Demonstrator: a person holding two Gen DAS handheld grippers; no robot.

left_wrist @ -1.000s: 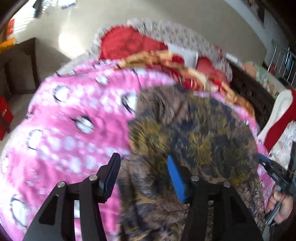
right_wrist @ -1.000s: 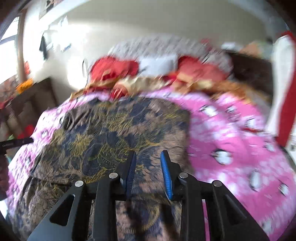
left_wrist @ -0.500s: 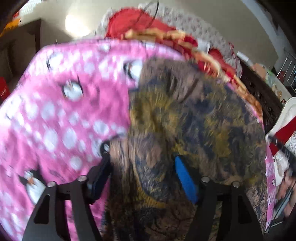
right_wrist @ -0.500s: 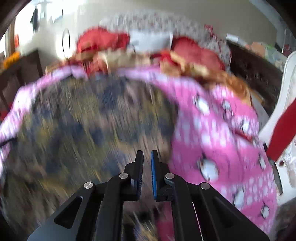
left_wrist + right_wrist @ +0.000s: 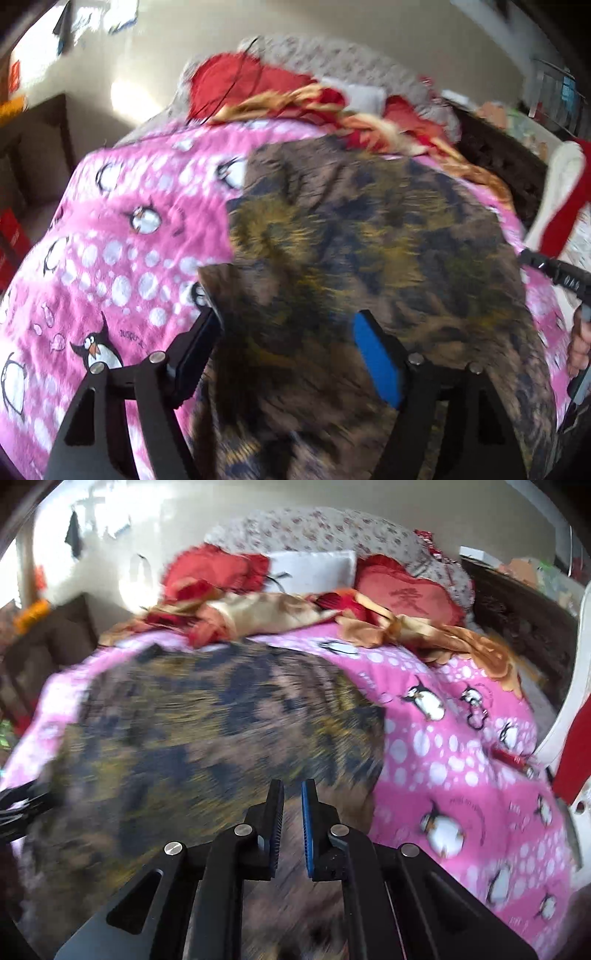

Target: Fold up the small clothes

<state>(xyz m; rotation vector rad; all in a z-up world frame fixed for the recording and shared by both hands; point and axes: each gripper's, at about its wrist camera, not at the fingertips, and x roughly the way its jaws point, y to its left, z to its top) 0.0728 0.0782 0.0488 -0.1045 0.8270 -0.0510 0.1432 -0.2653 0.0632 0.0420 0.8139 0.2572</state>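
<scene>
A brown garment with dark blue and yellow patterns (image 5: 369, 229) lies spread on a pink penguin blanket (image 5: 129, 258). My left gripper (image 5: 286, 317) hovers over its near left edge with the jaws wide apart and nothing pinched between them. In the right wrist view the same garment (image 5: 207, 738) is blurred by motion. My right gripper (image 5: 292, 790) is shut there on a thin fold near the garment's near right part. The right gripper (image 5: 554, 273) and a hand (image 5: 580, 343) also show at the left view's right edge.
Red pillows (image 5: 406, 598) and a crumpled gold and red cloth (image 5: 258, 613) lie at the head of the bed. A white and red chair (image 5: 576, 701) stands close on the right. Dark wooden furniture (image 5: 37, 147) stands left of the bed.
The left jaws have spread wider and moved over the garment's left edge. The right jaws have closed to a narrow slit, and the garment has shifted under them.
</scene>
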